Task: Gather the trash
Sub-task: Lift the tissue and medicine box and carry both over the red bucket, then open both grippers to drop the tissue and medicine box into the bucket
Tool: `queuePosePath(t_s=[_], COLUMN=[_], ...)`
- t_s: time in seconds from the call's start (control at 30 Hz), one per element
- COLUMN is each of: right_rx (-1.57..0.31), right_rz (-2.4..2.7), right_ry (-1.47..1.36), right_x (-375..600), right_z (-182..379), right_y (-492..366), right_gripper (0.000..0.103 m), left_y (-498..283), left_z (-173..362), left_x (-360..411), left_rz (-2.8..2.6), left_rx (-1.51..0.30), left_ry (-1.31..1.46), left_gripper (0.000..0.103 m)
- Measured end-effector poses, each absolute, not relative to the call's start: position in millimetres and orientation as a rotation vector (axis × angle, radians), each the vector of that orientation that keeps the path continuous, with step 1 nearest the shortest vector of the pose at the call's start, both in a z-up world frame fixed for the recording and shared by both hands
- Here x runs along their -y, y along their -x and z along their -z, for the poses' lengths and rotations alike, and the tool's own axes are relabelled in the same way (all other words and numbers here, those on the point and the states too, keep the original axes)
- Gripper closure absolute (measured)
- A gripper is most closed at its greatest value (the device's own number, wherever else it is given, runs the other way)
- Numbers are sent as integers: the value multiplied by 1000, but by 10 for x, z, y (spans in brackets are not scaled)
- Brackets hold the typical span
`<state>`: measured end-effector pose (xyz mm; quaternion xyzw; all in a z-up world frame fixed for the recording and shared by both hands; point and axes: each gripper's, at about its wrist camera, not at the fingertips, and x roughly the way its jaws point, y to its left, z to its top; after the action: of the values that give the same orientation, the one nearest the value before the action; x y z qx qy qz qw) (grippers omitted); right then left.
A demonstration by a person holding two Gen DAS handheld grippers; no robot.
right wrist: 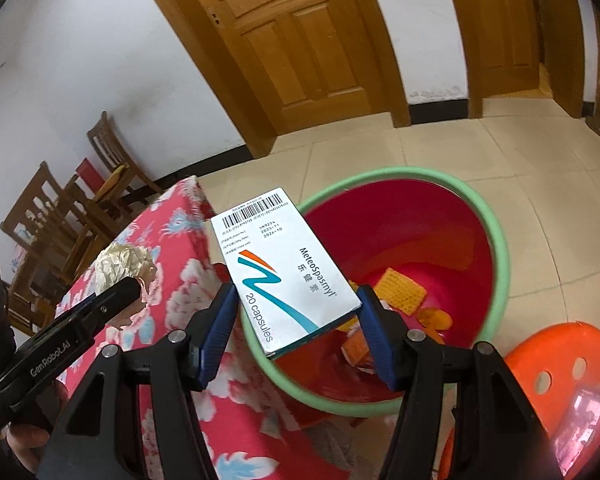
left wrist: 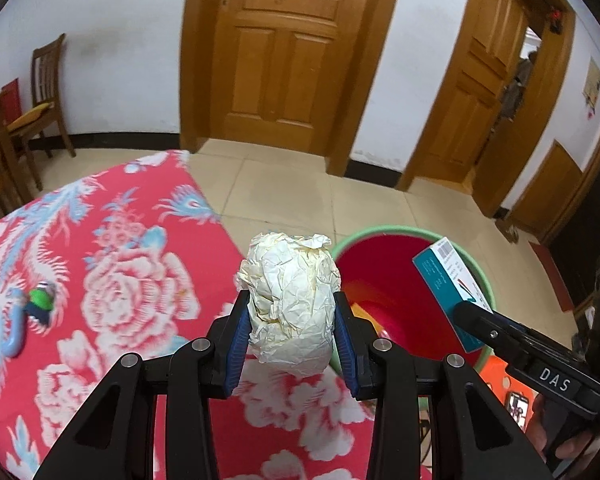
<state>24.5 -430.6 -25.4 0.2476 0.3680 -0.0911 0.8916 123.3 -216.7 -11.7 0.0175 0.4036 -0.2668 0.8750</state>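
Left gripper [left wrist: 292, 320] clamps crumpled cream paper ball [left wrist: 290, 300] at table edge, right gripper [right wrist: 296, 312] pinches white-teal cardboard medicine box [right wrist: 284, 268] over the red green-rimmed plastic bin [right wrist: 496, 248] at 1 o'clock — early release drops paper short.

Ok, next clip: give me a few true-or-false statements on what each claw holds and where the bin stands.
1. The left claw grips a crumpled cream paper ball. True.
2. The right claw is empty. False: it is shut on a white-and-teal cardboard medicine box.
3. The red plastic bin with a green rim has nothing inside. False: orange and yellow scraps lie at its bottom.
4. The bin stands on the floor beside the table with the red floral cloth. True.
5. A small green item lies on the cloth. True.
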Motion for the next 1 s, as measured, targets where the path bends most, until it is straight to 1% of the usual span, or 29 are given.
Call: queuePosePath(t_s=[0.4, 0.63, 0.77, 0.87, 1.0], right_rx=[-805, -822, -820, -816, -808], right_rz=[267, 307, 321, 332, 343], right_ry=[-561, -596, -620, -634, -649], right_x=[4545, 4670, 4730, 4773, 4810], right_z=[448, 519, 543, 547, 540], right_y=[-185, -153, -119, -94, -95], right_gripper=[40, 39, 39, 39, 39], left_y=[-1183, -1177, -1195, -1189, -1175], left_z=[383, 438, 462, 457, 455], left_x=[2640, 2788, 2857, 2887, 2900], left_rz=[653, 673, 683, 685, 684], left_rx=[-904, -917, -932, -929, -929], left_ry=[-98, -119, -123, -131, -140], left_gripper=[62, 62, 57, 45, 44])
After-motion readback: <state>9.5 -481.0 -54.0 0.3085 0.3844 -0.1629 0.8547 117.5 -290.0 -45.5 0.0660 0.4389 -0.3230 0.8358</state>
